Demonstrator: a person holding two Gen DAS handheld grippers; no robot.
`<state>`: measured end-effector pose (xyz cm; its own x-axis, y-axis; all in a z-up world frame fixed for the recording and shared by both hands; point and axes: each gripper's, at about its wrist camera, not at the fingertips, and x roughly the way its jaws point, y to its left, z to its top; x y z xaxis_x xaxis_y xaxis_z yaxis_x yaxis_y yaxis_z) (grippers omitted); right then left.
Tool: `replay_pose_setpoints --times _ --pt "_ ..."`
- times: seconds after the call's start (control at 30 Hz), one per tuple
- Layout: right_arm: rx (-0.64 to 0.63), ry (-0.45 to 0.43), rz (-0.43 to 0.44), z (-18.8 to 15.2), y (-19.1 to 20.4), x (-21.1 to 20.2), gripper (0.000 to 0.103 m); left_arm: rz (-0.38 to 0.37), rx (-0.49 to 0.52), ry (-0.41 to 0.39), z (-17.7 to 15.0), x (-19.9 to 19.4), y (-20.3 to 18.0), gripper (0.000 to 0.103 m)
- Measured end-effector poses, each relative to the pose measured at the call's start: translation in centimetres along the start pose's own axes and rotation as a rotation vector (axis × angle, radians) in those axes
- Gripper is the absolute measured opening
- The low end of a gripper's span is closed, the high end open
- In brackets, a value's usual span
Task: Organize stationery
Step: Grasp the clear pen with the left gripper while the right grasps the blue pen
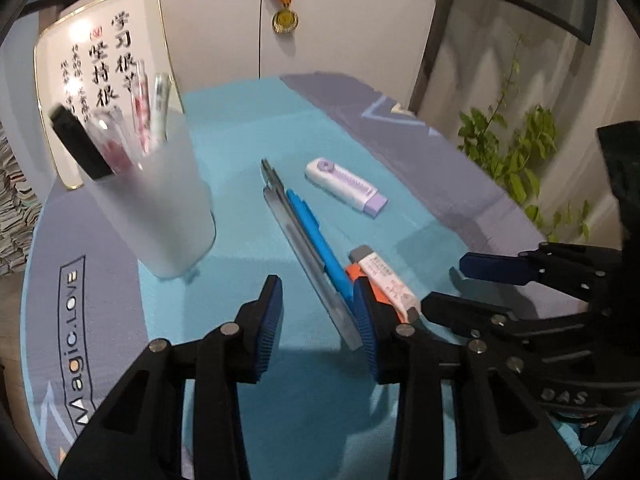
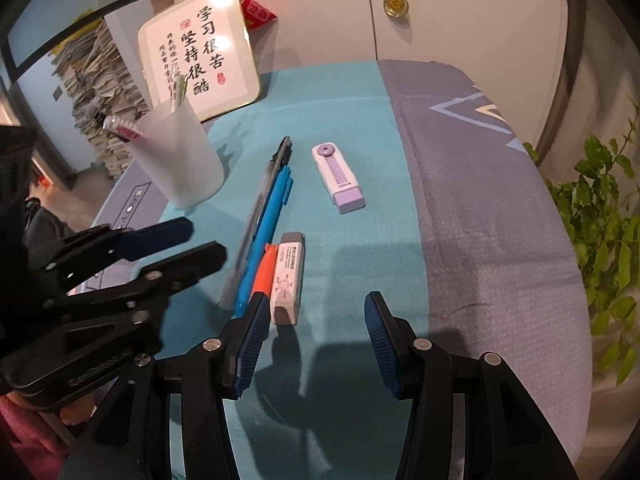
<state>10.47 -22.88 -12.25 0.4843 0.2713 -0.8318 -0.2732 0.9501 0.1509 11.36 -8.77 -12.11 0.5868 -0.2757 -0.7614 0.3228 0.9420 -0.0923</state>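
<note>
So the round table with the teal and grey-purple mat (image 2: 460, 208) had most of the stationery laid out loose in the middle: a clear-barrelled grey pen (image 2: 256, 216) and a bright blue pen (image 2: 266, 236) lay side by side, touching along their length, with a short orange marker (image 2: 264, 270) right beside the blue one's near end and a white stick-shaped eraser with grey ends (image 2: 287, 276) pressed up against the marker. A white and lilac sliding eraser case (image 2: 339, 178) sat on its own further back, well apart from that bunch. Off to the left stood a frosted translucent plastic cup (image 1: 160, 208) that already had a few pens and a black marker (image 1: 80, 146) poking out of it, and behind it leaned a white framed calligraphy board (image 2: 200, 52). The left gripper (image 1: 320, 320) hung low over the mat with its blue-padded jaws spread and nothing between them; its right finger sat just in front of the near ends of the clear and blue pens. The right gripper (image 2: 314, 340) was also spread and empty, with its left pad just by the near end of the white stick eraser, though contact couldn't be told. A gold medal on a striped ribbon (image 2: 396, 4) hung on the wall behind.
</note>
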Motion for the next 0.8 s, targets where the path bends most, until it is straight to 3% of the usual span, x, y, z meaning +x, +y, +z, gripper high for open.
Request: replay_pose_setpoints --times 0.2,0.57,0.63,0.73,0.8 --pt "-0.07 0.02 0.011 -0.3 1.2 0.7 0.05 -0.008 0.002 0.055 -0.7 1.4 0.0 0.024" --pt "-0.083 0.039 0.014 -0.4 1.3 1.3 0.05 -0.005 -0.025 0.066 -0.6 1.3 0.7 0.027" --pt "-0.069 0.03 -0.017 -0.4 1.0 1.3 0.051 0.005 -0.02 0.066 -0.7 1.2 0.7 0.027" --pt "-0.038 0.026 -0.137 -0.1 0.0 1.6 0.05 0.013 -0.021 0.068 -0.8 1.1 1.0 0.027" --pt "-0.004 0.019 -0.114 -0.1 -0.7 1.3 0.05 0.022 -0.019 0.068 -0.8 1.0 1.0 0.027"
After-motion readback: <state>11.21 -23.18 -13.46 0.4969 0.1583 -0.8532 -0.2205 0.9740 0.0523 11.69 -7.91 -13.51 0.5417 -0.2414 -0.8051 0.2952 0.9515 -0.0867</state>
